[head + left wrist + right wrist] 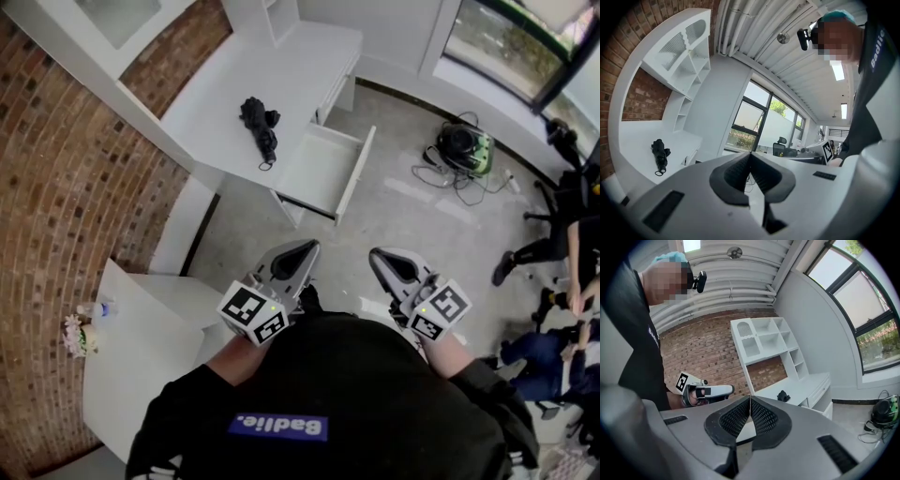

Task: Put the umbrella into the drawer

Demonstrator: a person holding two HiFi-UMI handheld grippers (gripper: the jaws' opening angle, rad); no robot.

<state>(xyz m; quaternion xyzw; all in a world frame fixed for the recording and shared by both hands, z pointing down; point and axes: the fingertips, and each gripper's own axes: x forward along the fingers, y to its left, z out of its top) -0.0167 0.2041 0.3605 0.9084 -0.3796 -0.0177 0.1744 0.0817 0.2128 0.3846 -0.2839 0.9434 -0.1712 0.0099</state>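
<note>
A folded black umbrella (260, 126) lies on the white desk (225, 94), far ahead of both grippers. It also shows small in the left gripper view as the umbrella (659, 156) and in the right gripper view as the umbrella (783, 396). Just right of it a white drawer (323, 169) stands pulled out, nothing visible inside. My left gripper (305, 248) is shut and empty, held close to my chest. My right gripper (380, 255) is shut too, its pads meeting at the tips with nothing between them.
A brick wall (66, 178) runs along the left, with a low white cabinet (141, 347) carrying small items. A black-and-green bag with cables (464, 150) lies on the floor at the right. Seated people and chairs (562, 272) fill the far right. White shelves (768, 341) rise above the desk.
</note>
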